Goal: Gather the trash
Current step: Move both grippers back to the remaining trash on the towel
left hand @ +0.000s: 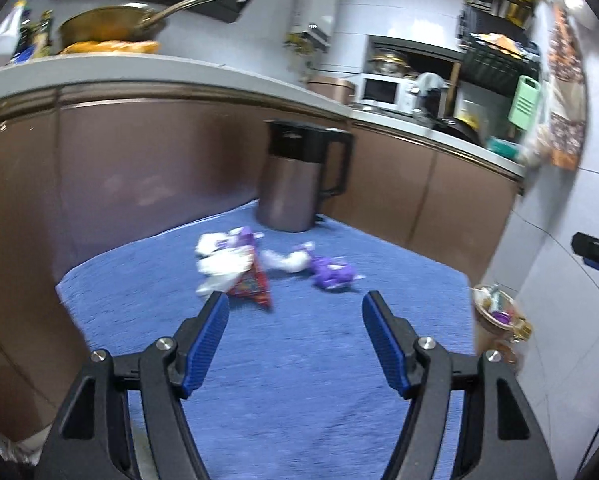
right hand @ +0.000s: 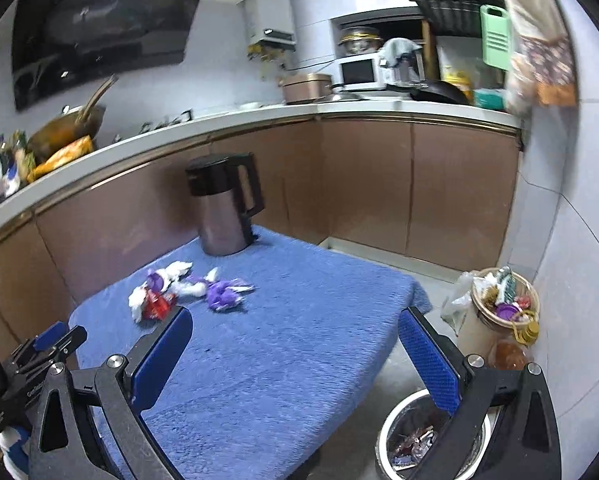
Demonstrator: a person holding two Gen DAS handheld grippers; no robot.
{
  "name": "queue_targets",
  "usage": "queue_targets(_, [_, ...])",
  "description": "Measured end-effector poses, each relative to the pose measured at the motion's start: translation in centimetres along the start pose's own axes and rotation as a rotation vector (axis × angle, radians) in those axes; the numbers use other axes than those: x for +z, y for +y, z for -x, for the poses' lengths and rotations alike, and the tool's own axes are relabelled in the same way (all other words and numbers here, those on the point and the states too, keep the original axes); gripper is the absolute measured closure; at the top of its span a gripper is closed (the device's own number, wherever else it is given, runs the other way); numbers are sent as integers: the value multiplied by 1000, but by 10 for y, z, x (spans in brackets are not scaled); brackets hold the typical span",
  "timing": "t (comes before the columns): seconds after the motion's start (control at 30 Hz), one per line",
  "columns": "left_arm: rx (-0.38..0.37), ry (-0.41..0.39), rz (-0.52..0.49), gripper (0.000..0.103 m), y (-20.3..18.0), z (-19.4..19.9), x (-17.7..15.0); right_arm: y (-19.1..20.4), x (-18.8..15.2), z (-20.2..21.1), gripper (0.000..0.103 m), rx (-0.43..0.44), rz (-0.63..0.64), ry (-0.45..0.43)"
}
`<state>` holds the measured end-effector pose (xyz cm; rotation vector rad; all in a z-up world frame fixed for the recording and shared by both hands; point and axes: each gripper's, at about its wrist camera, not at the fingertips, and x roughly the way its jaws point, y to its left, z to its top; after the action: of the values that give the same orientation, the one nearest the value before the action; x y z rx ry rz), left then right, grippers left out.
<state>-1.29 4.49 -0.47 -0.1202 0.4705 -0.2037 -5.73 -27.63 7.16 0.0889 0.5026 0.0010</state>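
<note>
Both grippers, left [left hand: 295, 308] and right [right hand: 295, 324], spread and empty over blue cloth [right hand: 283, 360]; some wrappers in floor bin [right hand: 413, 446], task partly done; wrapper pile [right hand: 187, 290] remaining near kettle [right hand: 225, 208].

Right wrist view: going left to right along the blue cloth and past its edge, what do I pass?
Red wrapper → purple wrapper → bare blue cloth → metal trash bin → woven basket.
</note>
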Motion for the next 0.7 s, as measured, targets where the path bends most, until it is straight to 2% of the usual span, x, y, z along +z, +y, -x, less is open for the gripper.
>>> queue_targets(0.23, [88, 41, 76, 35, 64, -14, -11, 41, 6, -33, 0, 72, 73, 38])
queue_targets(0.33, [99, 60, 98, 35, 84, -21, -13, 49, 4, -51, 0, 103, 88, 66])
queue_targets(0.4, [87, 72, 111, 35, 94, -27, -13, 54, 2, -66, 0, 123, 96, 93])
queue_targets(0.5, [31, 97, 126, 35, 103, -43, -7, 60, 0, -87, 0, 143, 104, 129])
queue_targets(0.7, [-31, 157, 55, 35, 91, -93, 4, 59, -4, -136, 0, 189, 94, 197])
